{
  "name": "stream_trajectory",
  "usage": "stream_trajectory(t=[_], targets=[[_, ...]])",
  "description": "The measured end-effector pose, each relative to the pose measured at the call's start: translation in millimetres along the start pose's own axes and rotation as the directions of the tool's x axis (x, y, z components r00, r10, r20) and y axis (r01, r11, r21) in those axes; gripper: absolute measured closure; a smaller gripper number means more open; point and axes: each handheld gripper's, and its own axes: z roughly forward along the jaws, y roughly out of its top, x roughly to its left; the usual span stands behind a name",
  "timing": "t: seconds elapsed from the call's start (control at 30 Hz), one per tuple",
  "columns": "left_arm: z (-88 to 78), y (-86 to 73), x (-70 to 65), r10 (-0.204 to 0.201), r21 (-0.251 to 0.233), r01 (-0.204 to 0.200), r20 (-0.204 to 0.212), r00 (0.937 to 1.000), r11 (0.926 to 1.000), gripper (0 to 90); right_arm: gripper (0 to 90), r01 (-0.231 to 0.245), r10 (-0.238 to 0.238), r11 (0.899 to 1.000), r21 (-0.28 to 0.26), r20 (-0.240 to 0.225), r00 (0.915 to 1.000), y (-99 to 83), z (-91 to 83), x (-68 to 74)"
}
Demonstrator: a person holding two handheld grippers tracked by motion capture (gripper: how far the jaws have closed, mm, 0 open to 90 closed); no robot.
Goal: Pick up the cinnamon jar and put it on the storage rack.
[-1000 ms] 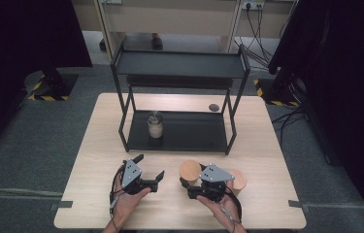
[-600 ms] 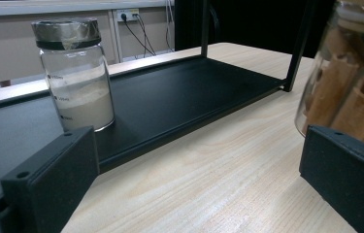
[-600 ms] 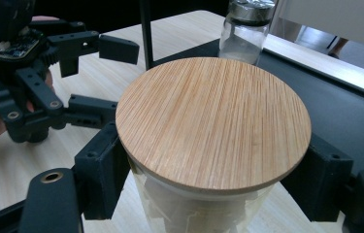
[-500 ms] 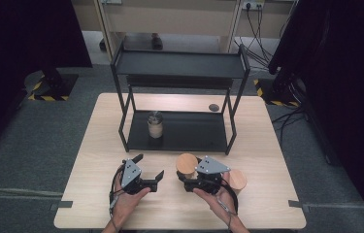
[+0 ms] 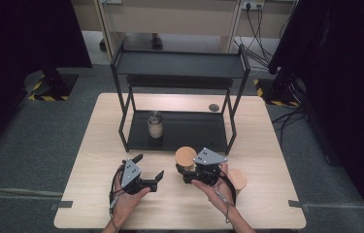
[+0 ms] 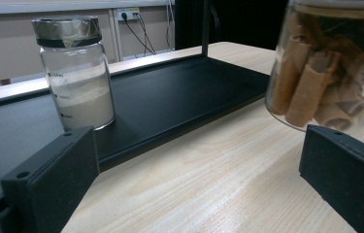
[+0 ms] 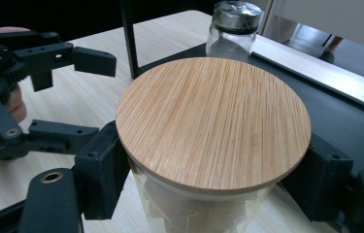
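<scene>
Pale wood tabletop (image 5: 97,160) carries a black 2-tier rack (image 5: 179,65); dark curtains and grey floor around it. On the rack's bottom tray stands a small glass jar (image 5: 155,125) w/ foil-covered top, approx half full of whitish powder. Right claw (image 5: 185,171) pinches a clear glass jar (image 7: 204,145) w/ round bamboo lid; it's in front of the rack's front edge and holds brown rolled sticks. Left claw (image 5: 148,167) is spread, nothing between its jaws, just left of that jar. Another wood-lidded jar (image 5: 238,178) sits by the right hand. Tabletop's left part is bare.
</scene>
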Motion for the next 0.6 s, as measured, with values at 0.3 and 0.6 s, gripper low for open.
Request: stream_trajectory(t=[0.3, 0.6], targets=[[-0.2, -0.3, -0.1, -0.006, 0.000, 0.006, -0.006, 1.0000, 1.0000, 0.4, 25.8, -0.016, 0.016, 1.000, 0.007, -0.012, 0.9998, 8.4, 9.3, -10.4], [-0.2, -0.6, 0.1, -0.009, 0.000, 0.009, -0.007, 0.9999, 1.0000, 0.6, 25.8, -0.029, 0.030, 0.999, 0.021, -0.014, 0.9995, 21.1, 21.4, -18.1]])
